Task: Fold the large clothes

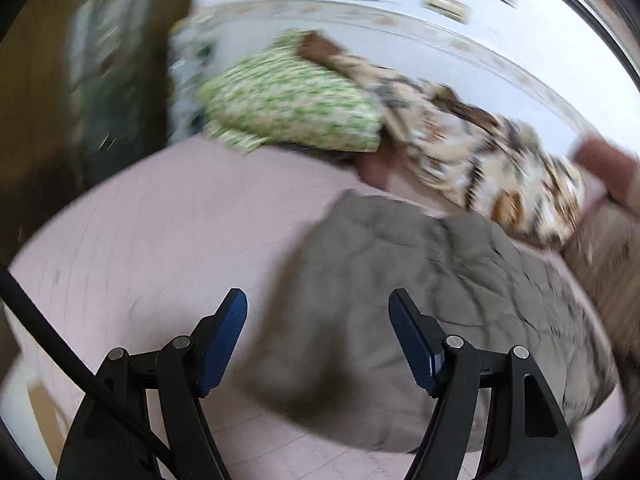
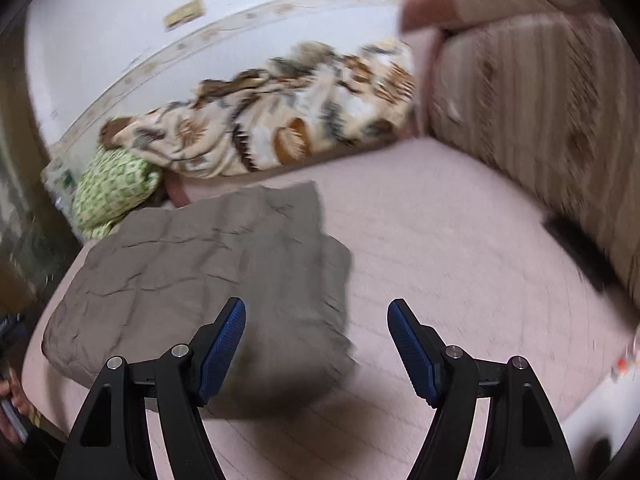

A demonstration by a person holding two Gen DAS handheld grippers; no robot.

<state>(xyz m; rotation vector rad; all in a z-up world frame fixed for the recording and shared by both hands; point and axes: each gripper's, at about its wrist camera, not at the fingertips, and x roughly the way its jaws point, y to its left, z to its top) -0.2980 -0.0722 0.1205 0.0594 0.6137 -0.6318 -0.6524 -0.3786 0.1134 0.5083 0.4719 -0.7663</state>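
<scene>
A grey-brown garment lies folded and creased on the pink bedsheet. In the left wrist view my left gripper hovers over the garment's near left edge, jaws wide apart, blue pads bare. In the right wrist view the same garment fills the left half, and my right gripper hangs above its near right corner, open, with cloth below the gap but not pinched. Both views are motion-blurred.
A green patterned pillow and a brown-and-cream patterned blanket lie along the far side by the white wall. A striped beige cushion or headboard stands at the right. A dark object lies beside it. Bare pink sheet spreads right of the garment.
</scene>
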